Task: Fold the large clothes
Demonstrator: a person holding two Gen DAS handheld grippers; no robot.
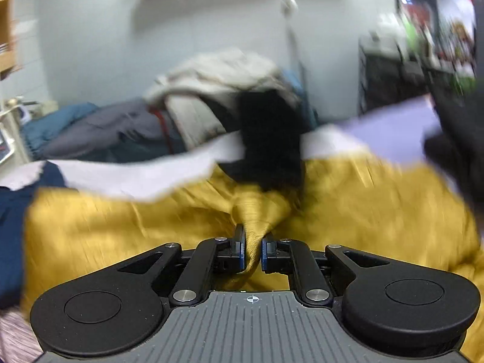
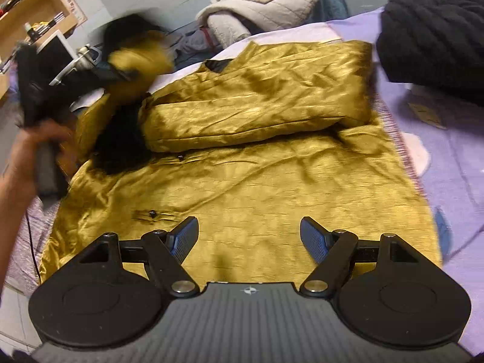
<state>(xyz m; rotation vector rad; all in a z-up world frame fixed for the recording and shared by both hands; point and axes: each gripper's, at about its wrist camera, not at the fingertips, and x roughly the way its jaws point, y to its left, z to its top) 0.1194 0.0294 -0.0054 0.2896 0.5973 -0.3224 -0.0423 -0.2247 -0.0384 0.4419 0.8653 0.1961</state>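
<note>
Mustard-yellow coat (image 2: 257, 157) spread across lilac-sheeted bed (image 2: 453, 163), one sleeve folded over its body, left gripper (image 1: 253, 249) jaws clamped on a bunched fold of coat fabric, right gripper (image 2: 249, 236) jaws wide apart, empty, above coat hem

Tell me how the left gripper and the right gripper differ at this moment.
The left gripper has its jaws pinched on a bunched fold of the mustard coat; the right gripper has its jaws spread wide with nothing between them. In the right wrist view the left gripper is blurred up at the coat's black-furred end, while the right gripper hangs sharp over the flat hem end. Both are black with blue pads.
</note>
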